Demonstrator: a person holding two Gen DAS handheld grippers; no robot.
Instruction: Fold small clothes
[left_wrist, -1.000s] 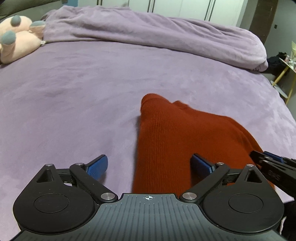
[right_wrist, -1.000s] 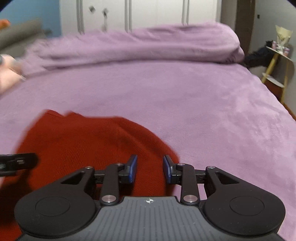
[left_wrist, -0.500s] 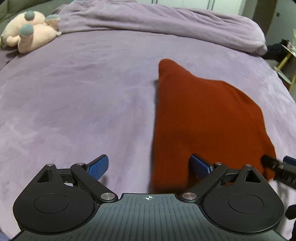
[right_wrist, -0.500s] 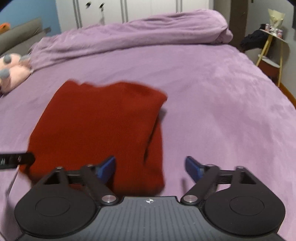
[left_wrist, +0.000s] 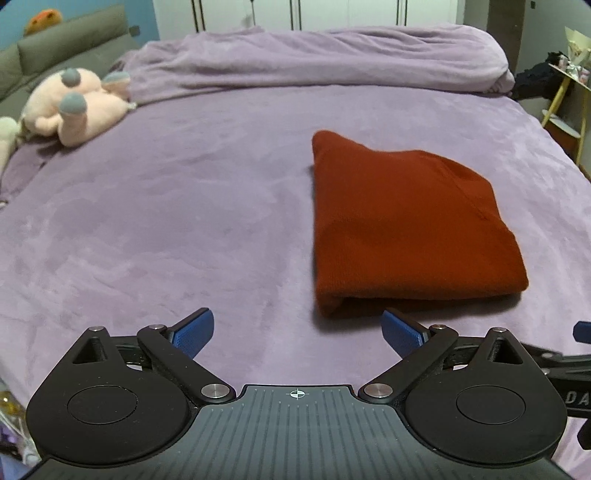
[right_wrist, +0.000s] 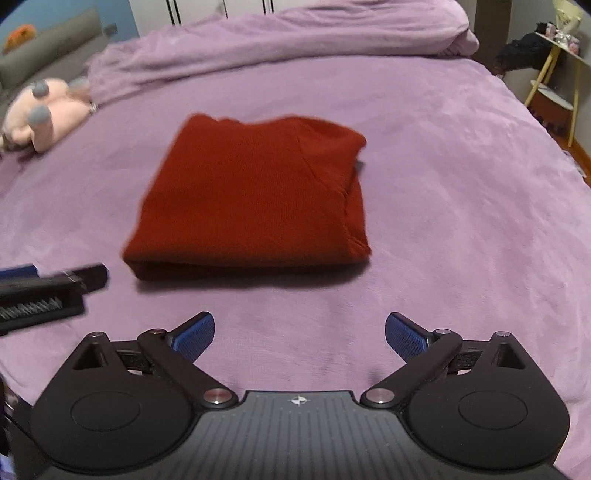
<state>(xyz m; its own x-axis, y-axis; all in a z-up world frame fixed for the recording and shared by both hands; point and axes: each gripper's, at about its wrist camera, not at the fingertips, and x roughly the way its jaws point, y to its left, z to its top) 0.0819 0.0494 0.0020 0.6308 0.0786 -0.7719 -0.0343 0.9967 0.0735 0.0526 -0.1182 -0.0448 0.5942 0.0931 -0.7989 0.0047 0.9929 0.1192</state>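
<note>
As it lies flat, rust-red knit garment (right_wrist: 255, 192), folded rectangle, doubled near edge.

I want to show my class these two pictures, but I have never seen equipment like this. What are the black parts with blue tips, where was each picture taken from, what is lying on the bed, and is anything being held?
A person holds a two-finger gripper in each hand; a camera on each looks forward along its fingers. One picture is from the left gripper, the other from the right gripper. The blue tips are finger pads. On the purple bedspread lies a folded red knitted garment, with a pink plush toy farther back. Both grippers are open and hold nothing; the right one's jaws have just been opening.
</note>
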